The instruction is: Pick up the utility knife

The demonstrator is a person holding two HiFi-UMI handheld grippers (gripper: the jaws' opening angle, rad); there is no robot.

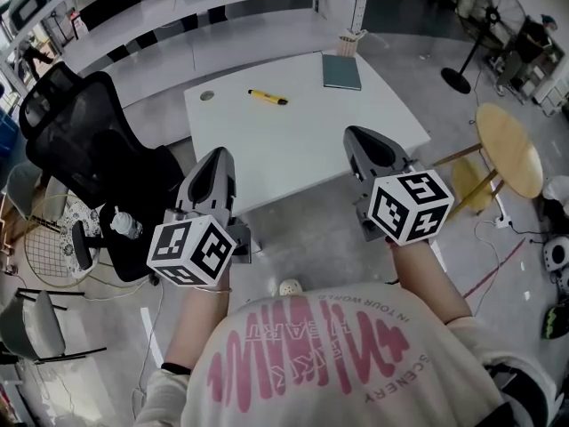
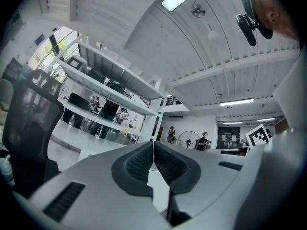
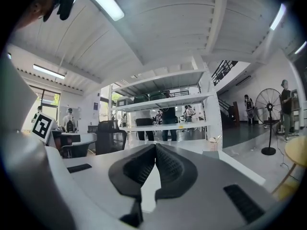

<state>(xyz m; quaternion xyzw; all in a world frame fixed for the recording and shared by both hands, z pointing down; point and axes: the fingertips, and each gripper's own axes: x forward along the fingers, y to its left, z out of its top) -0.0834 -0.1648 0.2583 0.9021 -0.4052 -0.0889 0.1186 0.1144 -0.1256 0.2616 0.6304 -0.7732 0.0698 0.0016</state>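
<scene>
Left tongs point(image 1: 219, 153) well short of knife point(image 1: 267, 97).

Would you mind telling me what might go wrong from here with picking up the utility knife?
1. Both the left gripper and right gripper are shut; reaching without opening would likely shove the utility knife rather than grasp it.
2. The knife lies flat, far across the table; a long reach may be imprecise and slide it.
</scene>
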